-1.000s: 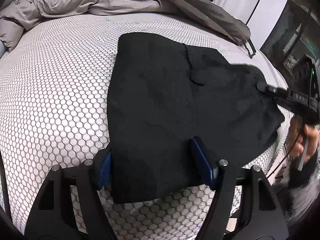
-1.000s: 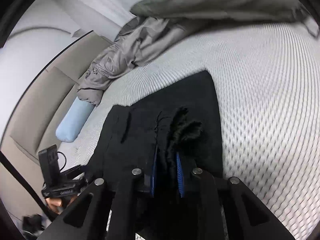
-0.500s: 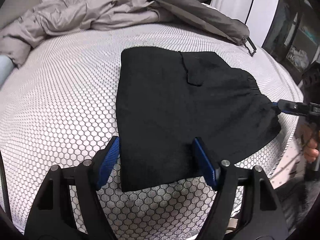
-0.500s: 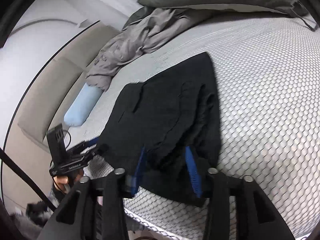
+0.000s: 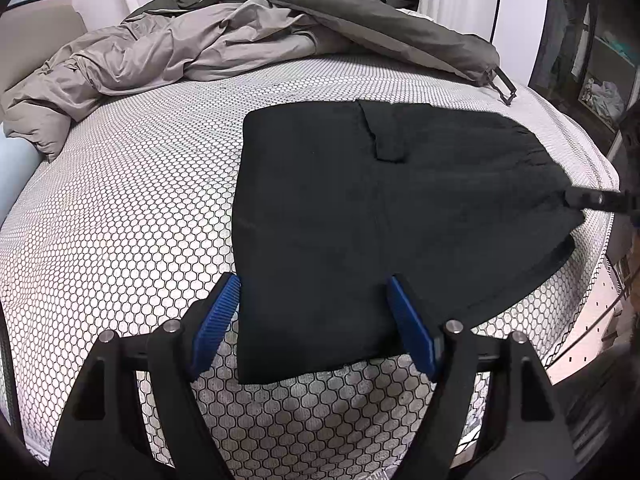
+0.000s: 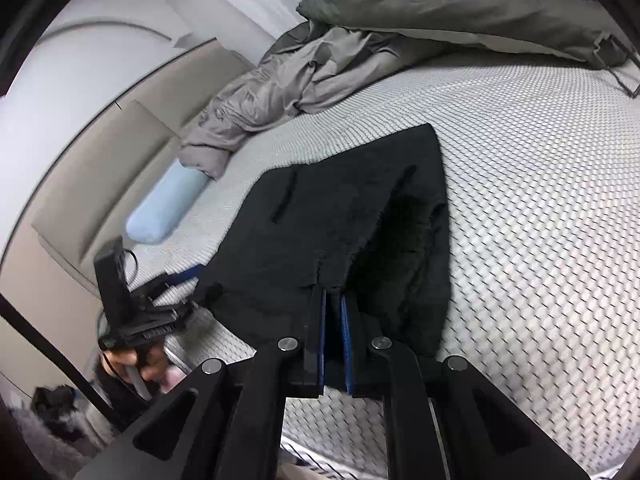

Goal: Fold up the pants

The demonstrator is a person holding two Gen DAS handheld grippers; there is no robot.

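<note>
Here, a crumpled grey quilt [image 5: 208,44] is piled along the far edge of the bed [image 5: 120,208], and a light blue pillow [image 6: 164,208] lies by the headboard. Nothing sits on the black pants [image 5: 380,208]. They lie folded flat near the front edge of the bed, toward its right corner.

The left gripper [image 5: 314,320] tilts down over the near end of the pants. Its blue fingers [image 5: 216,316] are wide apart, one on each side of the cloth, not pinching it.

The right gripper [image 6: 332,320] also tilts down, at the other end. Its fingers have just snapped together and clamp the edge of the pants. In the right view, a hand [image 6: 132,368] holds the left gripper's handle.
</note>
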